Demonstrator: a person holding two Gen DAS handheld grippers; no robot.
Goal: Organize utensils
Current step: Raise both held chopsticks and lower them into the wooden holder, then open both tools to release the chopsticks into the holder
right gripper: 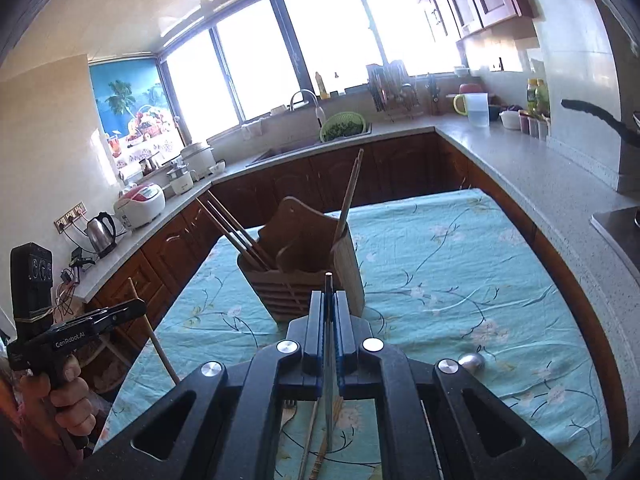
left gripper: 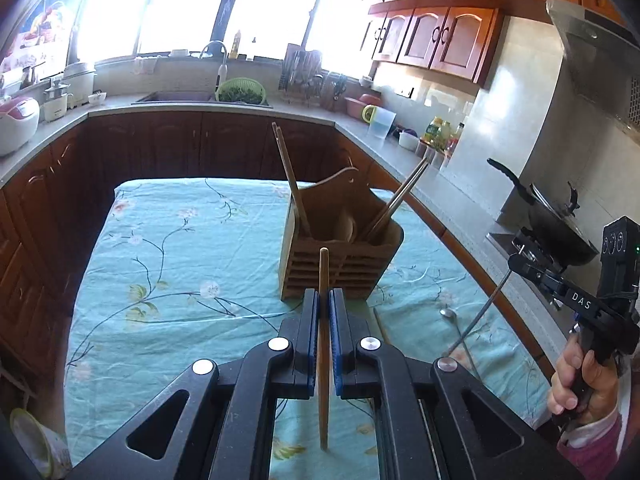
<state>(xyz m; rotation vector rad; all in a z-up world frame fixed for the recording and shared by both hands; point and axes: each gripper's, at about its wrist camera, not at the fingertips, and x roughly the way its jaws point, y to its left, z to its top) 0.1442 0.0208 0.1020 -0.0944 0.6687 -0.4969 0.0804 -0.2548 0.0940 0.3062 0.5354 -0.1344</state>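
A wooden utensil holder (left gripper: 340,248) stands on the floral tablecloth, with chopsticks (left gripper: 290,176) and a wooden spoon in it; it also shows in the right wrist view (right gripper: 308,264). My left gripper (left gripper: 324,300) is shut on a wooden stick-like utensil (left gripper: 323,344), held upright just in front of the holder. My right gripper (right gripper: 329,304) is shut on a thin metal utensil handle (right gripper: 329,360), also just before the holder. In the left wrist view the right gripper (left gripper: 516,258) holds a long metal spoon (left gripper: 476,320) hanging down.
A metal spoon (left gripper: 448,313) lies on the tablecloth (left gripper: 180,260); its bowl shows in the right wrist view (right gripper: 471,362). A wooden fork and sticks (right gripper: 316,436) lie under my right gripper. Kitchen counters, a sink (left gripper: 176,97) and a wok (left gripper: 560,220) surround the table.
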